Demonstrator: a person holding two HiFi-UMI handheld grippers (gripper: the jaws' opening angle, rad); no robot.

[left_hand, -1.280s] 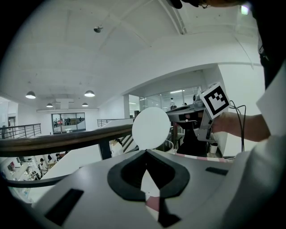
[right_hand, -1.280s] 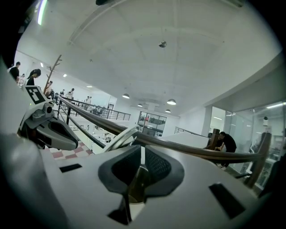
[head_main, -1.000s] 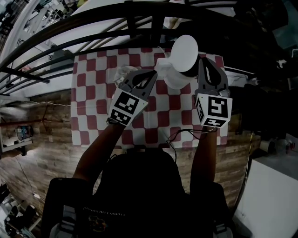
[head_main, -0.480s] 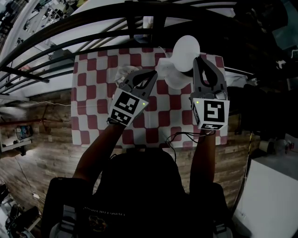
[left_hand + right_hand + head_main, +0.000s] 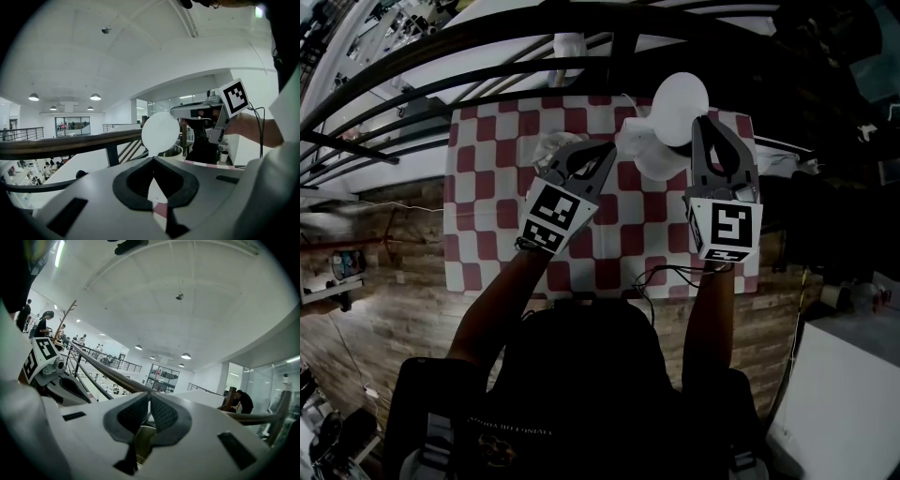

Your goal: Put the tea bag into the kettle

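A white kettle (image 5: 645, 157) stands at the far middle of the checked table (image 5: 487, 187). Its round white lid (image 5: 680, 94) is raised upright above it. My right gripper (image 5: 705, 120) is shut beside the lid's edge. In the right gripper view a pale strip sits edge-on between the closed jaws of the right gripper (image 5: 150, 395). My left gripper (image 5: 607, 147) is shut just left of the kettle. From the left gripper (image 5: 152, 158) I face the lid (image 5: 161, 131) and the kettle rim (image 5: 172, 151). A small white bundle (image 5: 548, 145) lies by its fingers; whether it is the tea bag I cannot tell.
A dark railing (image 5: 581, 42) runs across just beyond the table's far edge. Wooden floor (image 5: 384, 281) shows to the left and in front of the table. A black cable (image 5: 661, 277) hangs at the near edge. The right gripper's marker cube (image 5: 234, 93) shows at right in the left gripper view.
The lid and my right gripper have shifted a little toward the far side together, and the lid stands more upright. My left gripper has stayed where it was.
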